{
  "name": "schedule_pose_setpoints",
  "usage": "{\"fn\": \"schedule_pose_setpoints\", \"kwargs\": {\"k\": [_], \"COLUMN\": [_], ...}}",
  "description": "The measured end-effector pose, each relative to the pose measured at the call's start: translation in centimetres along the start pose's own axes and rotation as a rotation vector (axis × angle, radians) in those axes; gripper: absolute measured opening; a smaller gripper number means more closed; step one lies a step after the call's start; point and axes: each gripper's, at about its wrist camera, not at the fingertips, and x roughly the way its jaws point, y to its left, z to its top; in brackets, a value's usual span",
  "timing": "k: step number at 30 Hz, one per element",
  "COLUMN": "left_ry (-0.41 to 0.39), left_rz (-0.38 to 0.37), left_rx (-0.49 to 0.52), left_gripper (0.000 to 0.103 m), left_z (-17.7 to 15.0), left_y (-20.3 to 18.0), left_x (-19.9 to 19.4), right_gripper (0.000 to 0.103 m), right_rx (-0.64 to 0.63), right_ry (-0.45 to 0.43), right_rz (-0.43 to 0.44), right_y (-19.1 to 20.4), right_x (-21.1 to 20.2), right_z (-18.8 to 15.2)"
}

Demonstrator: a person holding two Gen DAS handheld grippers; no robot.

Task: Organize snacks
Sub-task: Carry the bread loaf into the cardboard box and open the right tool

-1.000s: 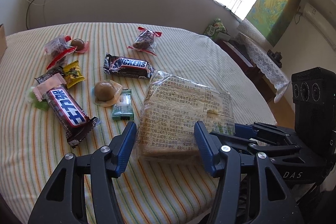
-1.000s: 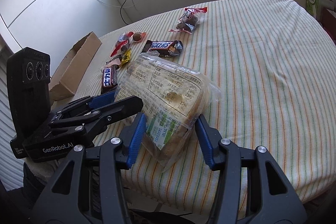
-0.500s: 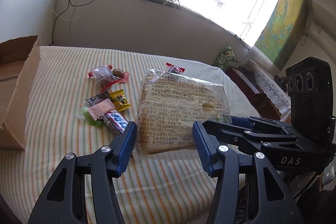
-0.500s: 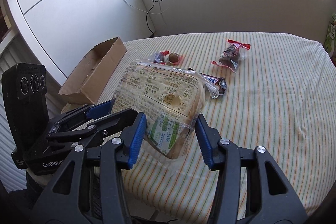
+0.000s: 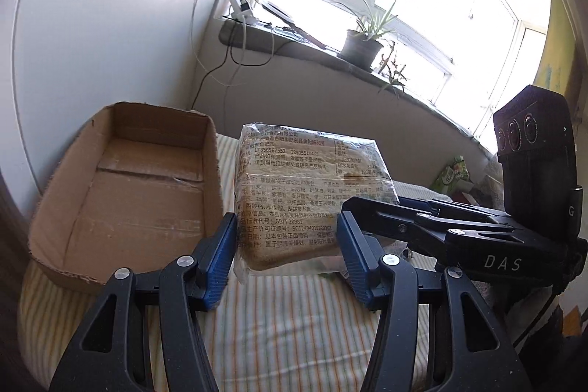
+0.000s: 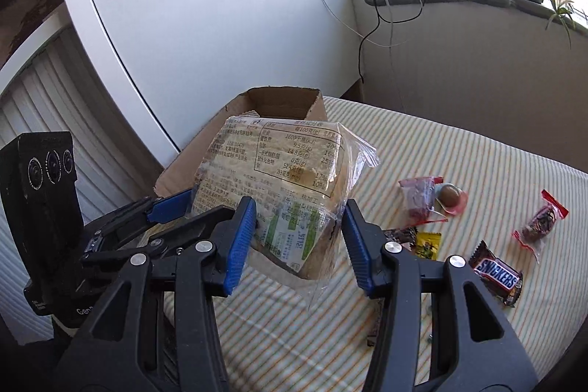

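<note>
Beside the box [image 5: 121,193], both hand-held grippers, left [image 5: 283,250] and right [image 6: 299,237], grip the bread bag [image 5: 294,193]. Its underside is hidden; its long side points away.

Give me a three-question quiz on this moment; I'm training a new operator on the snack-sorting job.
1. True or false: the cardboard box already has snacks in it.
2. What do the left gripper and right gripper hold between them?
3. Which bar lies on the striped cloth? A) Snickers bar B) Mars C) Twix

Key: 1 false, its floor shows bare cardboard. 2 the bread pack, lifted beside the box. 3 A, the Snickers bar.
</note>
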Motion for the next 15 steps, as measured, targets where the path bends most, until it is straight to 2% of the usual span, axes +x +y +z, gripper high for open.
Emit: {"fn": "schedule_pose_setpoints", "kwargs": {"k": [7,15], "left_ry": [-0.042,-0.057], "left_rz": [0.103,0.176], "left_rx": [-0.074,-0.122], "left_gripper": [0.053,0.053], "left_z": [0.6,0.6], "left_y": [5.3,8.9], "left_x": [-1.6,-2.2], "right_gripper": [0.05,0.05], "right_rx": [-0.082,-0.135], "right_ry": [0.048,0.103], "right_rz": [0.087,0.143], "right_y": [4.9,7.5], "right_x": [5.5,10.0], "right_z": [2.6,3.5]}}
